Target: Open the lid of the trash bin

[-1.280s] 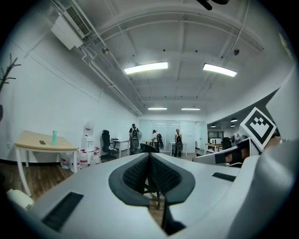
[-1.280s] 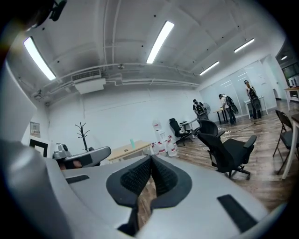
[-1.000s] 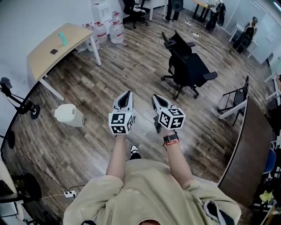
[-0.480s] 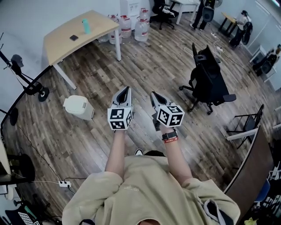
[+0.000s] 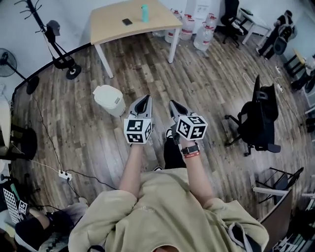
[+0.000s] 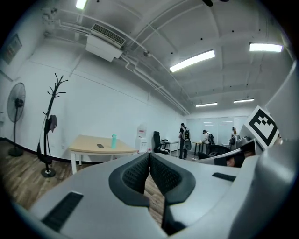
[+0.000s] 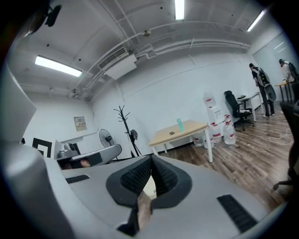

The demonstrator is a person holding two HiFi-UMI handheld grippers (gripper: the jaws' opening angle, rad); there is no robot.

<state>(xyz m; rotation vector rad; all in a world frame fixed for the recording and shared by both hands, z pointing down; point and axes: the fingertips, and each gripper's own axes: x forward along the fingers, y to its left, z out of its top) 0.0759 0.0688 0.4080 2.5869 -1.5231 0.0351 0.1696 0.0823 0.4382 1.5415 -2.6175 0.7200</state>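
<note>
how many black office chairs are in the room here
2. One black office chair stands at the head view's right; the other is at its top edge, beyond the water jugs. More may be hidden.

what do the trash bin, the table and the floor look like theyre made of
Trash bin: probably plastic, cream-white, smooth, with rounded moulded edges.
Table: pale wood or wood-look laminate top, matte, on white legs.
Floor: grey-brown planks with visible grain and seams, wood or laminate; the look leaves it open.
</note>
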